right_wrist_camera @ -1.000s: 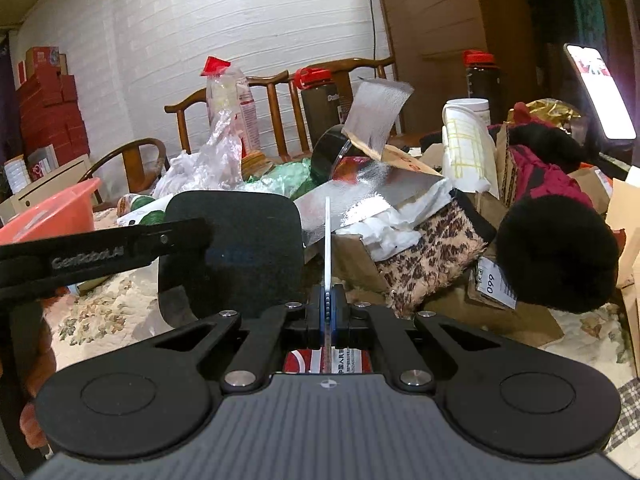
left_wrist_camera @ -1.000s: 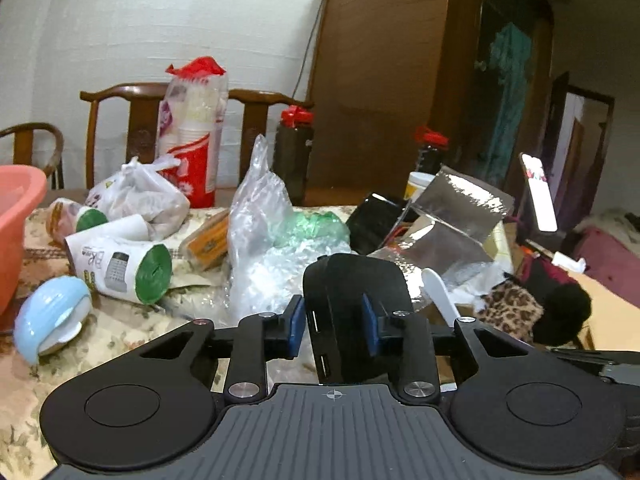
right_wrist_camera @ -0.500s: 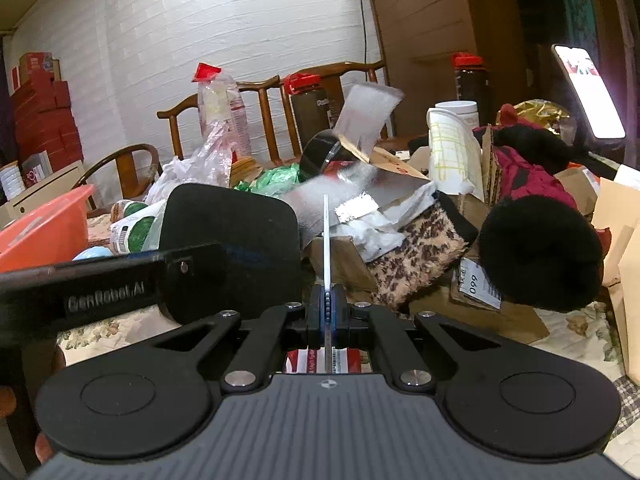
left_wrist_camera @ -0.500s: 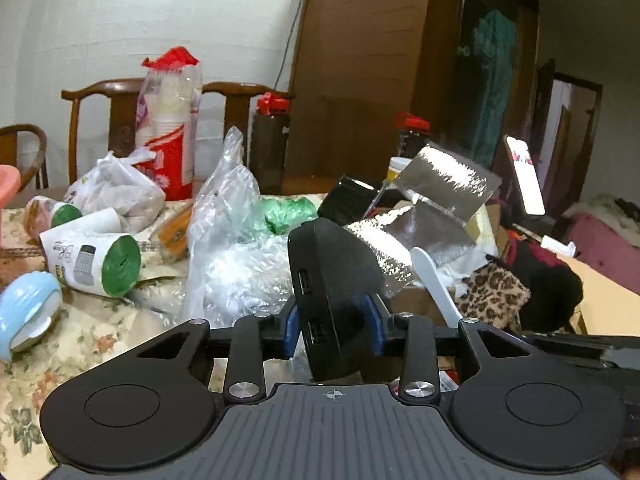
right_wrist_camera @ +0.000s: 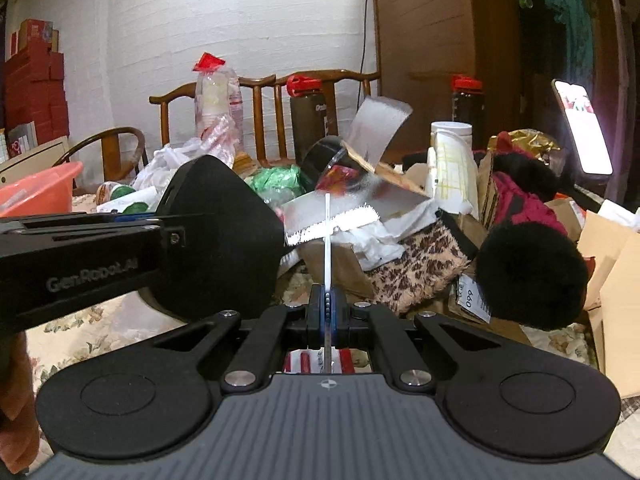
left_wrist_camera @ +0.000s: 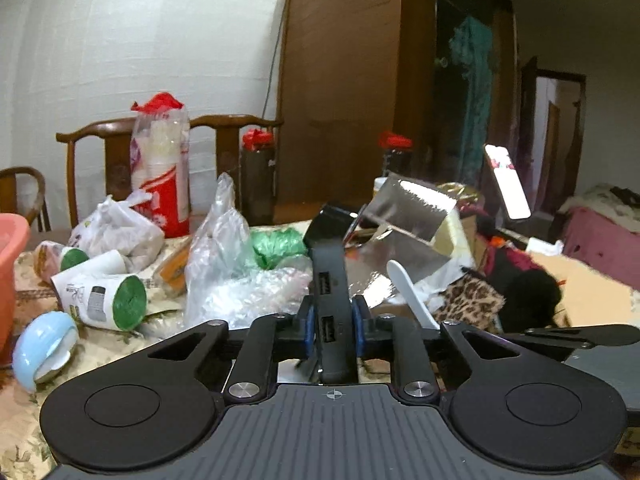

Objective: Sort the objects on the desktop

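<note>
The left gripper (left_wrist_camera: 331, 322), its jaws just closing, clamps a black power bank (left_wrist_camera: 330, 280) edge-on above the table (left_wrist_camera: 24, 360). The right gripper (right_wrist_camera: 327, 314) pinches a thin white spoon (right_wrist_camera: 327, 236) upright. Farther off lie plastic bags (left_wrist_camera: 224, 264) and foil (left_wrist_camera: 412, 210).
</note>
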A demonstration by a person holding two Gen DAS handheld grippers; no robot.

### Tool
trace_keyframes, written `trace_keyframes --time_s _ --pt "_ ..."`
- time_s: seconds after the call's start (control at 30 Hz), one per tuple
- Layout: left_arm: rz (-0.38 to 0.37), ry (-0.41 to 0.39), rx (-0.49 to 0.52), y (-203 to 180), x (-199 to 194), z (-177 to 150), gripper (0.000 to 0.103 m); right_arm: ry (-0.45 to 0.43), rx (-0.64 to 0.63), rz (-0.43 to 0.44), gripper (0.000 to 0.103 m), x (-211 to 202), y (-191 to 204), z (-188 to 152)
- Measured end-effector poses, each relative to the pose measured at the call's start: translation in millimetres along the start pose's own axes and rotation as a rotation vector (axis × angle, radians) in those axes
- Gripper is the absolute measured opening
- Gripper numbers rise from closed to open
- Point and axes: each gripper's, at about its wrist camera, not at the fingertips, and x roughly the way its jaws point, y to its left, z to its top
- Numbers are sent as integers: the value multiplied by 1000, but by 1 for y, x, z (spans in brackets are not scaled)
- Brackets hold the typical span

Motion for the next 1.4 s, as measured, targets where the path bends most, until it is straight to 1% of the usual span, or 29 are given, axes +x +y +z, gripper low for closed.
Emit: trace_keyframes --time_s 0.17,0.27,0.3,0.5,0.53,0.57,0.6,0.63,0.67,0.7,0.73,0.77,0.8,0.87,0.97,1.03,1.1,1.17,1.27,1.33,1.4 --pt "7 -36 5 5 -15 5 13 -29 7 -2 3 -12 2 6" --pt "5 -43 -6 10 -24 8 13 -43 2 -2 3 -17 6 11" --pt "13 -50 -3 11 -26 9 0 -46 0 3 3 -19 8 13" --pt "29 -110 20 19 -49 26 0 -69 -20 13 3 -25 20 21" --pt "30 -110 19 21 -52 28 0 -71 -21 16 3 -25 22 22" --pt "30 -93 26 23 -52 29 0 -70 -22 23 3 -25 24 23" --pt "38 -80 31 25 -53 28 14 -70 -23 26 3 -26 26 24" --pt "41 -71 30 26 -54 25 33 -73 -25 25 3 -26 27 23" --pt "35 -53 28 28 -55 19 47 -75 -29 18 4 -26 29 23" --pt "20 -39 21 30 -57 12 78 -77 -38 11 3 -27 30 21" --pt "17 -47 14 32 -62 2 92 -75 -37 15 3 -27 29 20" --pt "26 -53 22 31 -66 -6 92 -69 -28 24 3 -26 26 19" --pt "33 -44 50 28 -68 -13 90 -65 -22 23 3 -26 26 18" --pt "18 -3 126 19 -69 -28 90 -52 -2 21 3 -23 21 16" --pt "-6 46 267 1 -73 -49 89 -45 28 17 3 -23 15 14" --pt "-6 63 309 -6 -75 -60 89 -49 29 15 3 -27 13 13" --pt "-15 85 313 -11 -76 -67 89 -53 22 10 3 -31 14 12" --pt "-8 107 291 -10 -74 -71 89 -44 24 8 3 -34 13 11" --pt "5 119 286 -7 -74 -74 89 -31 15 -3 3 -38 11 7" --pt "-11 140 272 -6 -74 -74 89 -30 -4 -21 3 -41 8 3" --pt "-35 177 274 -7 -70 -76 89 -23 5 -29 3 -41 2 1"
